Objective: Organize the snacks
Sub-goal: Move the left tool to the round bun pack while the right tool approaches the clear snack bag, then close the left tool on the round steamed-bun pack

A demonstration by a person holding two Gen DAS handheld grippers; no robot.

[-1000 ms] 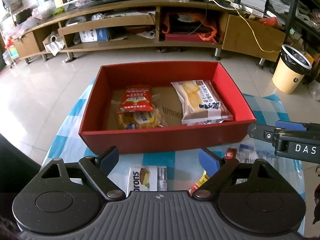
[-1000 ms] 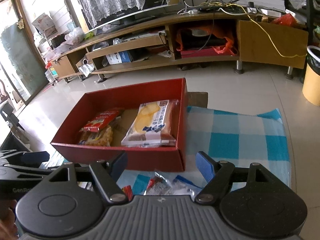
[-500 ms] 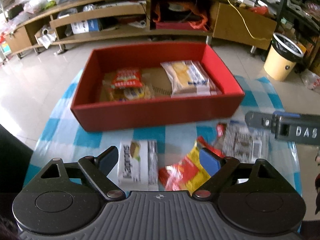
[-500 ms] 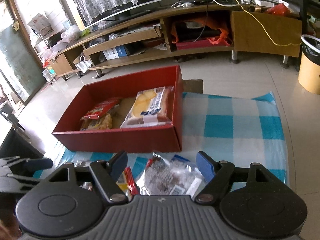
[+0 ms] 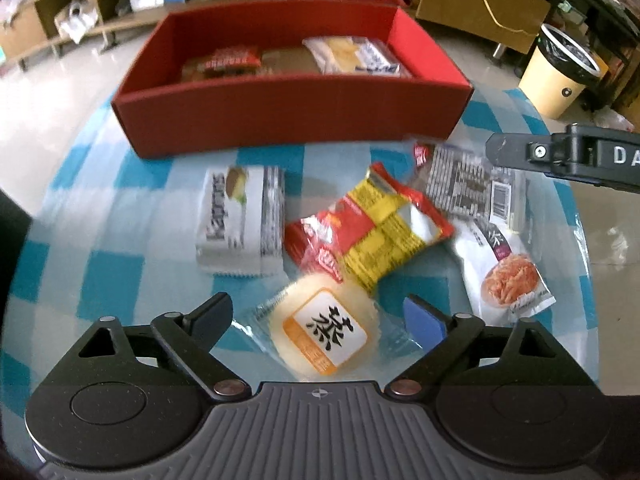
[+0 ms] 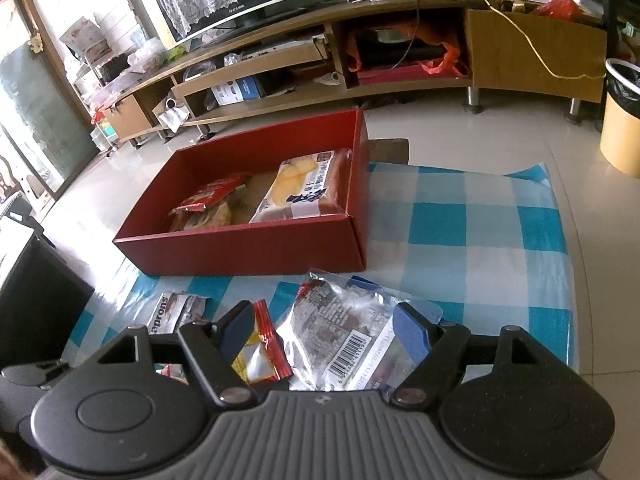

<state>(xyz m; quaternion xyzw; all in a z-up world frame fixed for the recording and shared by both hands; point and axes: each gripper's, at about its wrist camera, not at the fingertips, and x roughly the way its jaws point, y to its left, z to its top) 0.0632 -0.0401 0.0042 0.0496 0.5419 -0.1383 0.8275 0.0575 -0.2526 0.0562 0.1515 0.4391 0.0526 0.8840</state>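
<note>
A red box (image 5: 288,116) stands at the far side of the checked cloth and holds a bread pack (image 5: 352,54) and a red pack (image 5: 228,60). Loose in front of it lie a white Kaprons pack (image 5: 240,220), a red-and-yellow pack (image 5: 368,224), a clear barcoded pack (image 5: 472,184) and a white pack with orange strips (image 5: 504,272). My left gripper (image 5: 316,314) points down over a round yellow cake (image 5: 324,328). Its jaws are opening, the cake lies between them, and the pads stand clear of it. My right gripper (image 6: 324,324) hangs open over the clear barcoded pack (image 6: 344,332).
A blue-and-white checked cloth (image 6: 460,240) covers the table, whose edge runs close on the right. A yellow bin (image 6: 620,128) stands on the floor beyond it. A long wooden TV stand (image 6: 400,40) lines the back wall. A dark object (image 6: 36,292) sits left of the table.
The left gripper tipped downward and drew back toward the near snacks. The round cake came into view between its jaws, which spread wider. The right view shifted slightly, showing more of the packs.
</note>
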